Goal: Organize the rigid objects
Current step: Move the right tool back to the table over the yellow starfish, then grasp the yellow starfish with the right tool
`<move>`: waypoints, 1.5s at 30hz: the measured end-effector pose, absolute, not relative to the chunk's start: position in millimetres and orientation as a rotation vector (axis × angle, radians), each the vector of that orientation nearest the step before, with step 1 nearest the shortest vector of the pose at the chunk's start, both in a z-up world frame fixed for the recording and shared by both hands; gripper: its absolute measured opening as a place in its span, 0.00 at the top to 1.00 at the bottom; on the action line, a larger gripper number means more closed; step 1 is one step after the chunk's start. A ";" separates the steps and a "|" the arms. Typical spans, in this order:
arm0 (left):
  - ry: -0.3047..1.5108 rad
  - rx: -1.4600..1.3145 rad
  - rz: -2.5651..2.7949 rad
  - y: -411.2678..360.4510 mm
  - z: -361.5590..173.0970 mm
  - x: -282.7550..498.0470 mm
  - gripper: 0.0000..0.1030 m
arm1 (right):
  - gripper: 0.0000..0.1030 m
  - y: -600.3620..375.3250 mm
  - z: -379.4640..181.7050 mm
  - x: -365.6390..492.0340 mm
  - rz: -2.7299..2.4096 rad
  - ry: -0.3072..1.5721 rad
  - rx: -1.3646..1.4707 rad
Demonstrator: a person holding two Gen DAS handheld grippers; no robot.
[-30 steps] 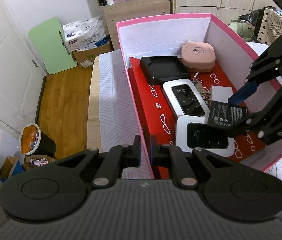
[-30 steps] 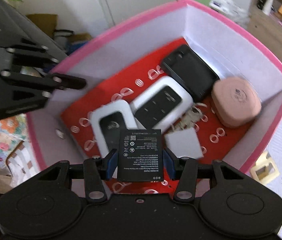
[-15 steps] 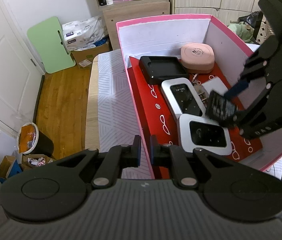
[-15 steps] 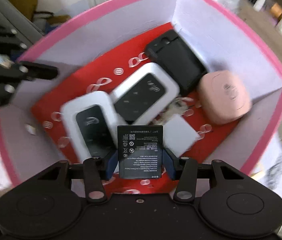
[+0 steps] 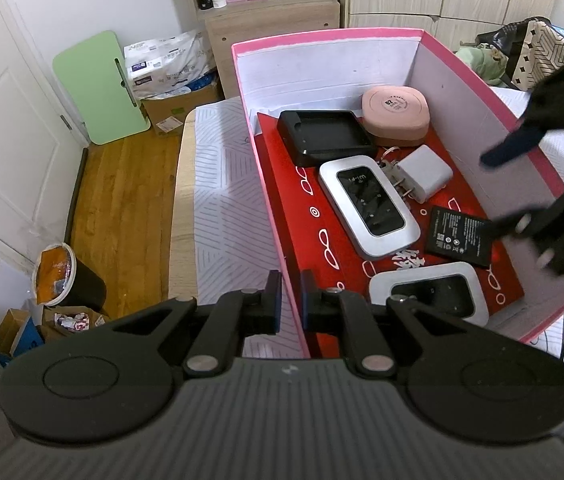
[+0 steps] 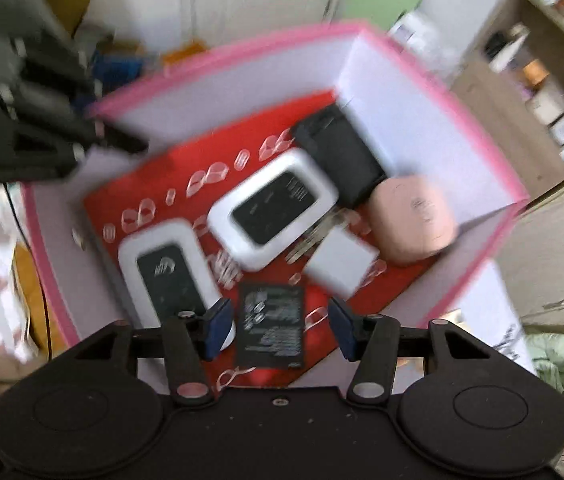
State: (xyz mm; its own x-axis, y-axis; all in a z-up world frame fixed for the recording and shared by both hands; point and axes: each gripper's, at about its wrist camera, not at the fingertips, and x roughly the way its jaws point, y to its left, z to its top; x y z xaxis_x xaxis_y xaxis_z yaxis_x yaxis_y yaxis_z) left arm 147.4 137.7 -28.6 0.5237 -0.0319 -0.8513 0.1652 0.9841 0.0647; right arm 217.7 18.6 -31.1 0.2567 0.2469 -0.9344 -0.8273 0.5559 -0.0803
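A pink box (image 5: 321,38) with a red floor holds two white pocket routers (image 5: 367,206) (image 5: 429,294), a black cradle (image 5: 323,136), a pink round case (image 5: 395,114), a white plug adapter (image 5: 423,172) and a black battery (image 5: 459,236). My left gripper (image 5: 290,308) is shut on the box's near left wall. My right gripper (image 6: 278,326) is open above the battery (image 6: 272,326), which lies flat on the box floor. In the left wrist view the right gripper (image 5: 521,184) hangs over the box's right side.
The box stands on a striped cloth (image 5: 222,200) over a wooden table. Beyond the table's left edge are wooden floor, a bin (image 5: 56,276), a green board (image 5: 98,88) and a shelf unit (image 5: 266,8). A patterned bag (image 5: 541,56) sits at the far right.
My right gripper has opened and let go of the battery, which now lies on the box floor beside the routers. The right gripper has lifted back. The left gripper has kept its hold.
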 end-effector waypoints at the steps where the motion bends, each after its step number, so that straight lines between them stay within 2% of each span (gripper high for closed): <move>1: 1.013 0.144 -0.119 137.7 -28.5 147.4 0.91 | 0.44 11.4 -23.9 215.9 0.807 1.045 -0.629; 9: 1.012 0.138 -0.110 137.5 -29.3 147.3 0.91 | 0.44 -74.0 1.5 210.6 0.727 0.871 -0.414; 18: 1.018 0.122 -0.097 137.4 -28.5 148.3 0.91 | 0.44 -138.6 -27.5 184.4 0.693 0.811 -0.219; 29: 1.013 0.130 -0.084 135.9 -27.8 148.3 0.91 | 0.45 -133.5 -98.9 200.5 0.721 0.738 -0.223; 35: 1.009 0.120 -0.089 136.4 -27.9 149.1 0.91 | 0.43 -121.6 -115.9 219.2 0.712 0.792 -0.163; 37: 1.009 0.119 -0.090 136.6 -28.0 149.2 0.91 | 0.41 -117.1 -120.7 221.4 0.684 0.779 -0.170; 45: 1.008 0.114 -0.094 137.7 -28.4 148.5 0.91 | 0.41 -112.4 -126.3 214.1 0.683 0.727 -0.246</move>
State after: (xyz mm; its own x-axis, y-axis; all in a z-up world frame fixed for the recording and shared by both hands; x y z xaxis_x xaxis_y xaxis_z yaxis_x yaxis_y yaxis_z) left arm 148.5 137.7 -28.4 0.5303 -0.0260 -0.8474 0.1309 0.9900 0.0516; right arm 214.1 -112.4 -126.3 0.5448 0.4872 -0.6825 -0.6507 0.7590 0.0224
